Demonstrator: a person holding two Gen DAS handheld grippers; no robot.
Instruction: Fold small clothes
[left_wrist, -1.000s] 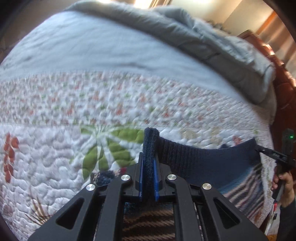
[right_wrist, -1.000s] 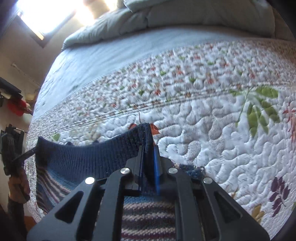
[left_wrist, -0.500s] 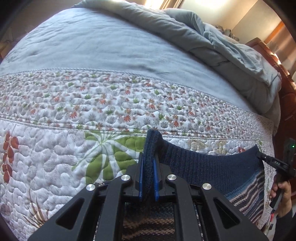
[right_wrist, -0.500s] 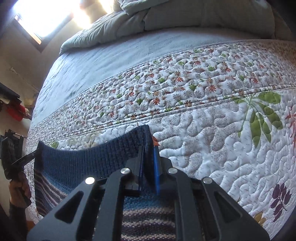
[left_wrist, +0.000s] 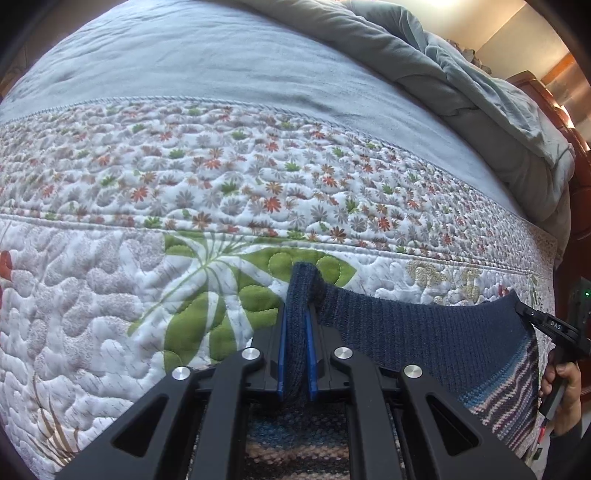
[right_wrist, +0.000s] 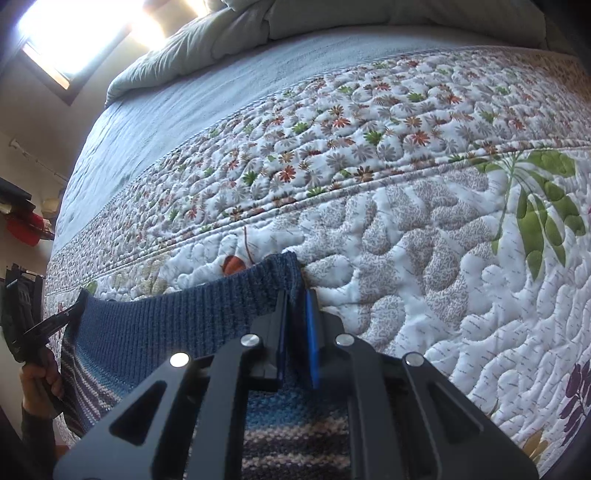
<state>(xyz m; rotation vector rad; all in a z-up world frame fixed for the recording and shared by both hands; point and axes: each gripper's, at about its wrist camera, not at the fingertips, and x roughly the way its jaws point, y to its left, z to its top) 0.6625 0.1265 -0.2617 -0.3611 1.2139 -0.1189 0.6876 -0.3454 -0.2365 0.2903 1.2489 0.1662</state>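
A small knitted sweater (left_wrist: 424, 339) with a navy ribbed hem and blue, white and purple stripes is held stretched above the quilted bed. My left gripper (left_wrist: 297, 314) is shut on one corner of the hem. My right gripper (right_wrist: 297, 306) is shut on the other corner of the sweater (right_wrist: 166, 328). The hem hangs taut between them. Each gripper shows at the edge of the other's view, the right gripper (left_wrist: 546, 325) and the left gripper (right_wrist: 55, 321). The sweater's lower part is hidden under the gripper bodies.
A white floral quilt (left_wrist: 147, 295) covers the near bed, with a grey-blue sheet (left_wrist: 221, 62) beyond it. A rumpled grey duvet (left_wrist: 480, 92) lies at the far side. A wooden headboard (left_wrist: 576, 155) stands on the right. A bright window (right_wrist: 74, 37) is on the left.
Both grippers have carried the stretched sweater forward over the quilt and tilted down; the flowered band now shows nearer. Both grips stay shut.
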